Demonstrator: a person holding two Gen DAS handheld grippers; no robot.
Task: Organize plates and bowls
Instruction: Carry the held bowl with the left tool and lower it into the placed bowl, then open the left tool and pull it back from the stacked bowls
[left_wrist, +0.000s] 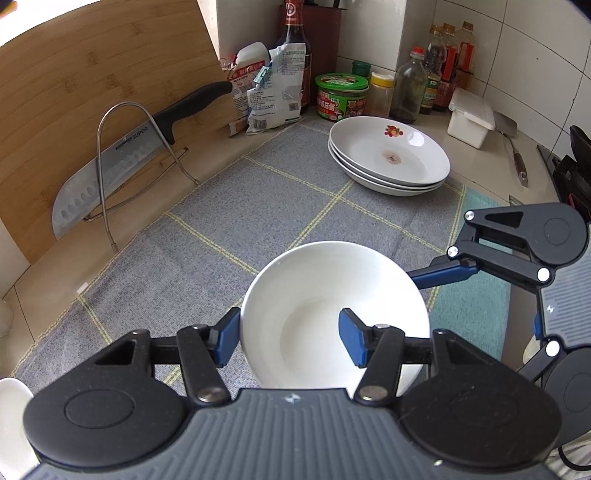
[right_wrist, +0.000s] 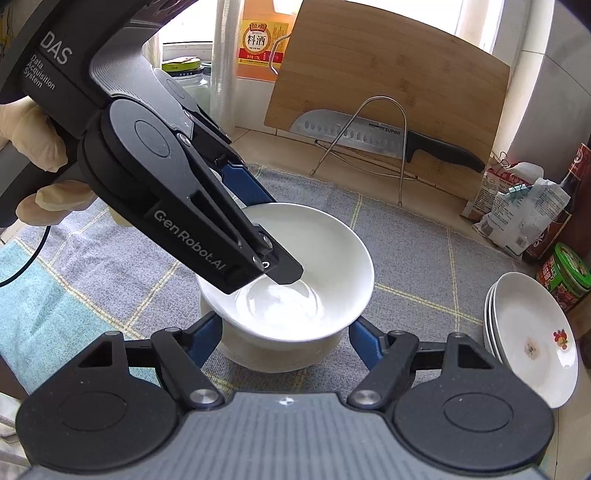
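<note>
A white bowl (left_wrist: 332, 295) (right_wrist: 317, 258) sits nested on another white bowl (right_wrist: 280, 350) on the grey checked cloth (left_wrist: 221, 229). My left gripper (left_wrist: 290, 338) straddles the top bowl's near rim, one blue pad outside and one inside; it also shows in the right wrist view (right_wrist: 258, 236) with a finger reaching into the bowl. My right gripper (right_wrist: 286, 338) is open wide around the lower bowl, pads apart from it; it shows at the right of the left wrist view (left_wrist: 461, 269). A stack of three white plates (left_wrist: 391, 155) (right_wrist: 532, 339) stands farther back.
A bamboo cutting board (left_wrist: 74, 110) leans on the wall with a cleaver (left_wrist: 122, 166) in a wire rack (left_wrist: 110, 177). Bottles, jars and bags (left_wrist: 343, 96) crowd the back corner. A white box (left_wrist: 471, 116) and a spatula (left_wrist: 513, 147) lie at right.
</note>
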